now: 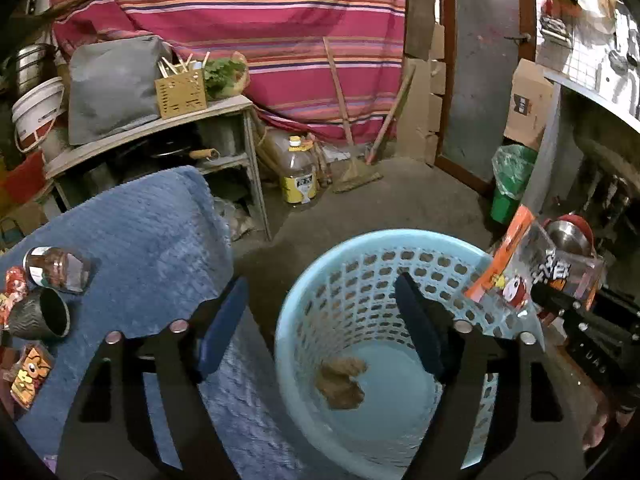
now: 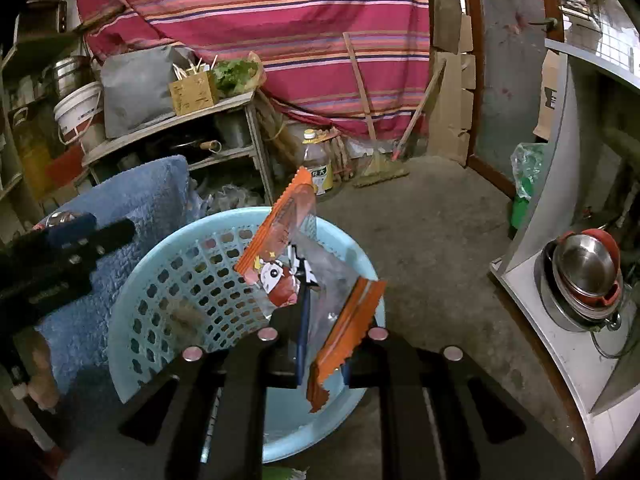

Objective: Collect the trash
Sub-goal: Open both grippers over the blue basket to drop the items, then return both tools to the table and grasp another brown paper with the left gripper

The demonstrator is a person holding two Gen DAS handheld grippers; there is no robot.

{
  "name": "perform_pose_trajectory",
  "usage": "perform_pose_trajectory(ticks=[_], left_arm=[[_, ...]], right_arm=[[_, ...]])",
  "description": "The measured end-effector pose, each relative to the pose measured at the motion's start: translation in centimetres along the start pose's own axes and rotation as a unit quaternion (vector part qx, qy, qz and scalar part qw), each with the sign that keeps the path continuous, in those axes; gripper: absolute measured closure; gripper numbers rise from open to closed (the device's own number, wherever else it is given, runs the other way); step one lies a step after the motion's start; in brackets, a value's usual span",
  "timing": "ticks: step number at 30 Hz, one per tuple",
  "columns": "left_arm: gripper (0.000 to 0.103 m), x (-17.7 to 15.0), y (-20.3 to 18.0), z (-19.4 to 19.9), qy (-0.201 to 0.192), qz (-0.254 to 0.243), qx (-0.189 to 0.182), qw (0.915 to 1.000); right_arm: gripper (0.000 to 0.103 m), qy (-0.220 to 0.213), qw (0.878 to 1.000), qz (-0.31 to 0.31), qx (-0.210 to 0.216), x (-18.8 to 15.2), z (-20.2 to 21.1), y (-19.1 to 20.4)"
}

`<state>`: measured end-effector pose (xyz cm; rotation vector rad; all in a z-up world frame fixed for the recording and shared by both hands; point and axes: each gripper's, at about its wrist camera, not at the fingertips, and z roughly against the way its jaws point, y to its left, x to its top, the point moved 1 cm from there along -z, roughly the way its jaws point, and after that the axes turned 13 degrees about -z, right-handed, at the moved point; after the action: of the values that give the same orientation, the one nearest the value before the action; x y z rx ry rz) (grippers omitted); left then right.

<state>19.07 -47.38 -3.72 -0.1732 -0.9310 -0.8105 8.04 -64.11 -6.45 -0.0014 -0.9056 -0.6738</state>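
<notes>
The right gripper [image 2: 302, 312] is holding its fingers pressed together on an orange-edged clear snack wrapper [image 2: 288, 256], pinching it near the middle so that one end is rising beyond the fingertips and the other torn end is drooping to the right of them. The wrapper is hanging over the pale blue perforated laundry-style basket [image 1: 304, 280], just above its rim on the side nearest the fingers, and is not yet inside. The left gripper [image 1: 320, 320] is standing with its fingers spread wide and nothing between them; a crumpled brown scrap [image 1: 340, 384] is lying on the basket floor, below and between the two fingers. More litter is waiting to the left of the left fingers on the blue-cloth-covered table [image 1: 140, 232]: a tipped jar [image 1: 56, 270], a dark cup [image 1: 40, 314] and another printed wrapper [image 1: 30, 376]. The likely risk is in the release: the wrapper is light and stiff, and its drooping end is reaching toward the rim, so letting go here may let it catch on the edge or flutter to the floor. It may also cling to a finger pad. Moving the fingers further over the opening first looks safer.
</notes>
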Motion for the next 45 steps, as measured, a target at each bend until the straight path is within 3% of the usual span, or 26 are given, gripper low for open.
perform_pose_trajectory(ticks=[12,14,15,16,20,22,25,30,35,45], left_arm=[[0.008,-1.7,6.1,4.6,-0.018,0.021,0.055,0.9981],[0.007,-2.3,7.7,5.8,-0.025,0.030,0.070,0.9968],[0.006,-2.6,8.5,6.5,-0.028,0.036,0.078,0.9959],[0.006,-2.8,9.2,7.0,-0.029,0.042,0.085,0.9951],[0.006,-3.8,11.9,8.5,-0.018,0.061,0.091,0.9938],[0.006,-4.5,13.1,9.5,-0.018,0.068,0.102,0.9923],[0.006,-5.6,14.9,11.1,-0.019,0.072,0.112,0.9909],[0.005,-7.8,17.8,13.6,-0.017,0.085,0.118,0.9891],[0.005,-11.4,21.9,15.9,-0.004,0.109,0.141,0.9840],[0.005,-21.3,32.2,19.3,0.048,0.156,0.224,0.9607]], right_arm=[[0.086,0.027,0.999,0.019,0.010,-1.3,-1.9,5.0],[0.074,0.034,0.999,0.021,0.008,-1.7,-2.4,5.7],[0.055,0.036,0.999,0.021,0.006,-1.8,-2.7,6.1],[0.045,0.040,0.999,0.022,0.006,-2.0,-2.9,6.4],[0.039,0.046,0.999,0.019,0.000,-2.4,-3.1,7.2],[0.028,0.044,0.999,0.011,-0.004,-2.7,-2.7,7.4],[0.020,0.031,1.000,-0.003,-0.007,-2.9,-1.5,7.7],[0.017,-0.003,1.000,0.003,-0.003,-2.8,1.5,10.4],[0.007,-0.047,0.998,0.025,0.022,-4.0,4.6,16.2],[0.007,-0.035,0.993,0.071,0.082,-8.9,5.0,27.3]])
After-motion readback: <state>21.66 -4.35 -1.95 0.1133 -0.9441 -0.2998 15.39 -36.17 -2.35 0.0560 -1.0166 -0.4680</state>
